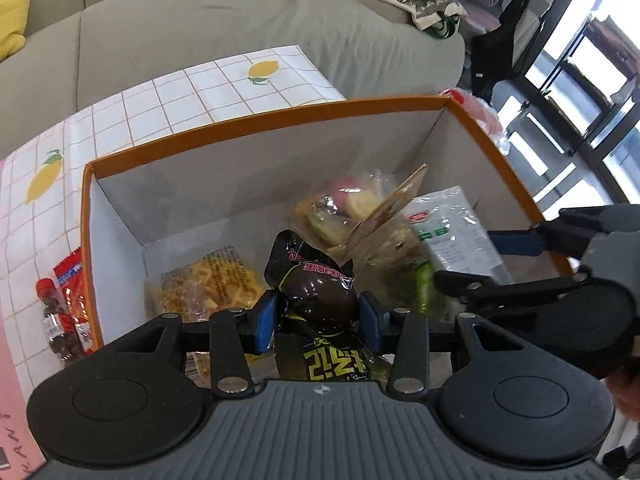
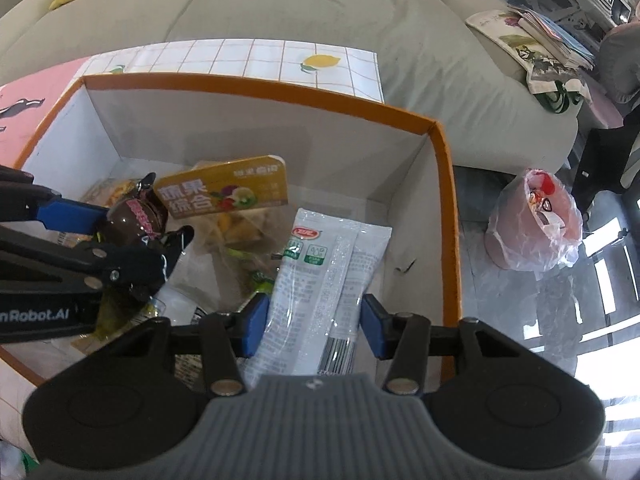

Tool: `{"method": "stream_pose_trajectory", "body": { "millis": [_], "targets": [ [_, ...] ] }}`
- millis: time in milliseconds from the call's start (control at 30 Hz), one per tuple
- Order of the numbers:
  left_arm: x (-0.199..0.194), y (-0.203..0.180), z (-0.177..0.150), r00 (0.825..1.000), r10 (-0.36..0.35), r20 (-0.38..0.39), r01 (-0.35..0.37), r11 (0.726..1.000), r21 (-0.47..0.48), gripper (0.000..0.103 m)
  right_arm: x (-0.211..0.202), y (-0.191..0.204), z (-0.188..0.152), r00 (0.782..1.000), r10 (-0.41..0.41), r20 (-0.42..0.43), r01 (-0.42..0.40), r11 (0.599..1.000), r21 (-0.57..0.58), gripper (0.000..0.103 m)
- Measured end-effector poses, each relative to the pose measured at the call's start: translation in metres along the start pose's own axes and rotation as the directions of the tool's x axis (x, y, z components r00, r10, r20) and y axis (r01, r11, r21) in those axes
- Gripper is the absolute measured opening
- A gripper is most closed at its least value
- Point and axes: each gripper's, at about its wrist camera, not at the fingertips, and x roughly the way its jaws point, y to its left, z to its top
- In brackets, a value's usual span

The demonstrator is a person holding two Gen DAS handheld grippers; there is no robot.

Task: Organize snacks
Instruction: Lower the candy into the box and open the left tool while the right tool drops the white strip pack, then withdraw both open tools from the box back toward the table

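Note:
An orange-rimmed white box [image 1: 260, 120] [image 2: 260, 88] stands on the table. My left gripper [image 1: 318, 320] [image 2: 144, 228] reaches down into it, shut on a glossy black snack packet [image 1: 320, 292] [image 2: 132, 224] with yellow-green lettering. Beside it on the right, my right gripper [image 2: 314, 324] [image 1: 468, 260] is shut on a long white packet [image 2: 320, 272] [image 1: 452, 232] whose far end rests on the box floor. Between them lies a clear bag of mixed fruit crisps [image 2: 224, 192] [image 1: 360, 208] with a gold header. A yellow snack bag [image 1: 212, 280] lies at the box's left.
Left of the box, a small bottle [image 1: 56, 320] and a red sachet [image 1: 72, 280] lie on the lemon-print checked cloth [image 1: 180, 96]. A grey sofa [image 1: 240, 20] runs behind the table, with magazines [image 2: 532, 36] piled on it. A lined waste bin [image 2: 536, 232] stands on the floor at right.

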Motion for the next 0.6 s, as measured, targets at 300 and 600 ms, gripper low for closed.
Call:
{"method": "stream_pose_trajectory", "body": {
  "millis": [300,600],
  "targets": [
    [-0.008,-0.003,-0.001,0.997,0.072,0.016,-0.073,0.997,0.034,0.057,0.001,-0.001,0.002,0.999,-0.036,-0.001,0.036,0.999,0.008,0.059],
    [-0.041,-0.006,-0.001,0.994,0.081,0.074,-0.086,0.994,0.067,0.064,-0.018,0.005,0.004,0.998,-0.061,-0.003,0.061,0.998,0.010,0.070]
  ]
}}
